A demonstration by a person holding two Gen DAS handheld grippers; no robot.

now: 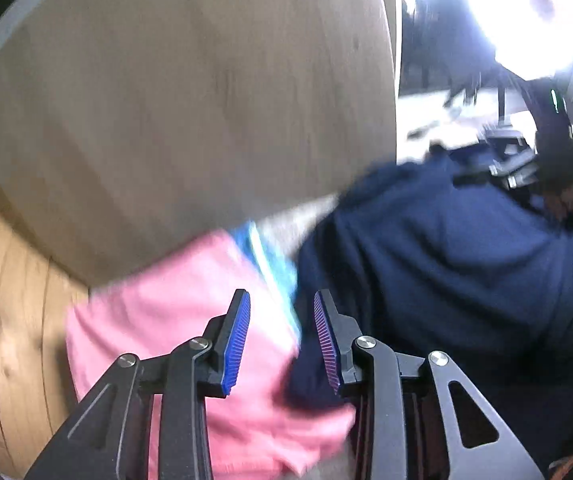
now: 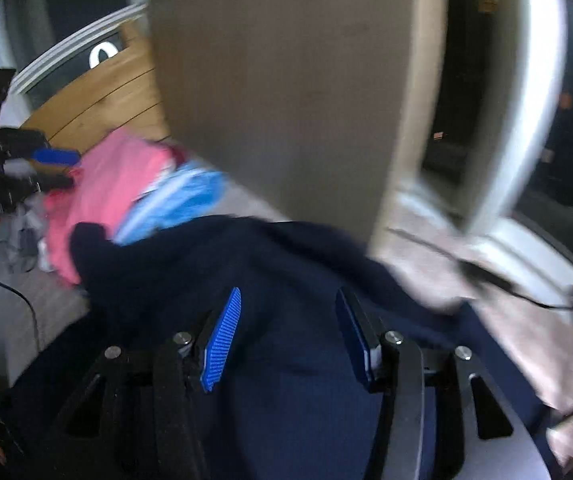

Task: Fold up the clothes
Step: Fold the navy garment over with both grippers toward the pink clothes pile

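Note:
A navy garment (image 1: pixel 446 264) lies crumpled beside a pink garment (image 1: pixel 166 320), with a light blue striped one (image 1: pixel 270 264) between them. My left gripper (image 1: pixel 282 308) is open and empty, hovering over the seam between pink and navy. In the right wrist view my right gripper (image 2: pixel 288 304) is open over the navy garment (image 2: pixel 270 380), nothing between its pads. The pink garment (image 2: pixel 114 184) and the light blue one (image 2: pixel 182 196) lie beyond it at the left. The left gripper (image 2: pixel 46 164) shows there beside the pink cloth. Both views are motion-blurred.
A large beige panel (image 1: pixel 190 100) stands just behind the clothes, also seen in the right wrist view (image 2: pixel 286 80). Wooden floor (image 1: pixel 10 320) at left. A black cable (image 2: pixel 486 276) runs over the pale surface at right. The other gripper (image 1: pixel 518 160) is at the far right.

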